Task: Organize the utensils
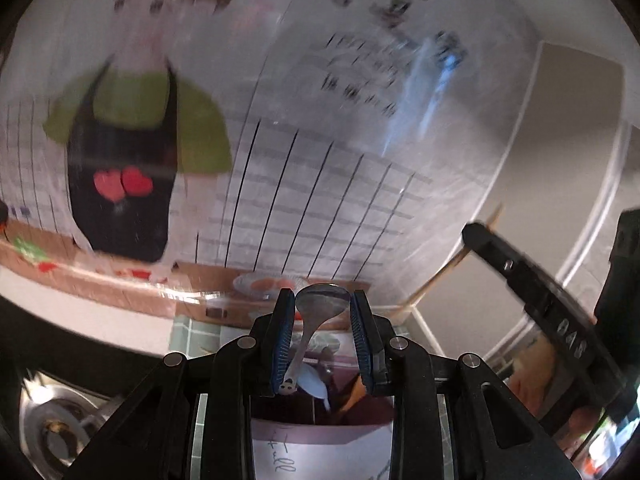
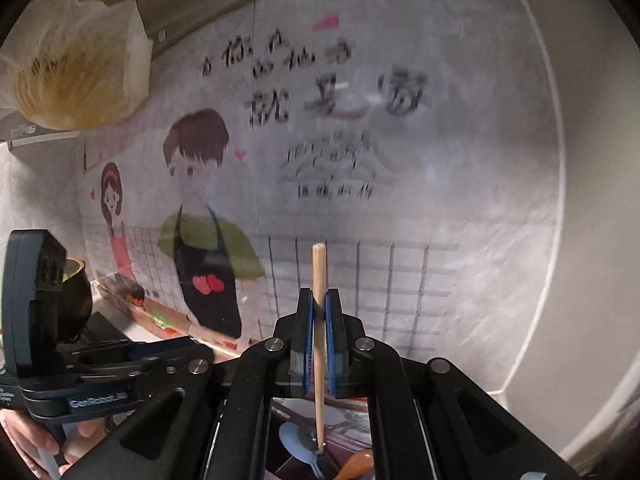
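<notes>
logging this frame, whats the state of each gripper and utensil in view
left gripper: shut on the metal spoon
metal spoon: held upright, bowl up between the fingers, lifted
right gripper: shut on the wooden chopstick
wooden chopstick: held upright, tip above the fingers
blue spoon: lying below, not held
orange-brown utensil: lying below, not held

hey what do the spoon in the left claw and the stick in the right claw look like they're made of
Spoon: looks like polished metal, probably stainless steel; the grey bowl is shiny and mirrors the room. Its handle end carries a small white piece, material unclear.
Stick: looks like bare wood or bamboo, likely a chopstick; pale tan, matte, no shine.
</notes>
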### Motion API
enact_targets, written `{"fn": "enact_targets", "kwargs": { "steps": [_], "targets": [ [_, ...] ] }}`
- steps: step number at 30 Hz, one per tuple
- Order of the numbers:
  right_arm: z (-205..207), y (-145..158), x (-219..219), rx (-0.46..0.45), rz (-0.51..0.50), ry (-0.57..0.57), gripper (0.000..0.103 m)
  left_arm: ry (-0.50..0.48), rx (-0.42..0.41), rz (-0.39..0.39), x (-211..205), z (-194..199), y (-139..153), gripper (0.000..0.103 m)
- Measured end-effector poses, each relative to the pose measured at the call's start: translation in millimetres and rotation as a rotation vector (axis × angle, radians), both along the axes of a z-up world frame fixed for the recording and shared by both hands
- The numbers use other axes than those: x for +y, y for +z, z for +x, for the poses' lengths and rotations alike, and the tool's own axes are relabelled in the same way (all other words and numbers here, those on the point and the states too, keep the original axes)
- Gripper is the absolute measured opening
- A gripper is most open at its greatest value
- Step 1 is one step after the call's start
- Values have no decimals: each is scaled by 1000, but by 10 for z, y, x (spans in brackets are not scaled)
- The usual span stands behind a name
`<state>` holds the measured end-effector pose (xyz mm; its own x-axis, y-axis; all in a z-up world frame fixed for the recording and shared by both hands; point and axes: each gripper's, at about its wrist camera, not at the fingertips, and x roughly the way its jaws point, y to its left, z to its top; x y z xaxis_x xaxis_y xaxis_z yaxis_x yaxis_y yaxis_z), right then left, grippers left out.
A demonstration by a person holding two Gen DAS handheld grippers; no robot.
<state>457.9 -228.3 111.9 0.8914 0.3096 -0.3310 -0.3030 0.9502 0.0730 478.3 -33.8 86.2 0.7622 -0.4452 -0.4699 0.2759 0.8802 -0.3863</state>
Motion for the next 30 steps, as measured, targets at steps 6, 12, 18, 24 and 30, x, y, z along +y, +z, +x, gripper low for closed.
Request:
{"fn": "enact_targets", "kwargs": {
  "steps": [6,12,18,24,30],
  "targets": [
    [321,-576,69,129,-6,27,6,-2,89,-5,-82,251,-558,30],
    [395,-1013,89,310,-47,68,16,16,126,7,-114,214,-801,41],
    [-13,-1020,-138,345,-5,20,59,80,40,65,15,-355,-486,63],
    [-721,-877,-264,364,11,-74,68,154,-5,151,138,-1211,-290,82],
    [-1603,-809,-138,300,-15,-190,96,138,-8,249,229,-1998,-399,89]
  ]
}}
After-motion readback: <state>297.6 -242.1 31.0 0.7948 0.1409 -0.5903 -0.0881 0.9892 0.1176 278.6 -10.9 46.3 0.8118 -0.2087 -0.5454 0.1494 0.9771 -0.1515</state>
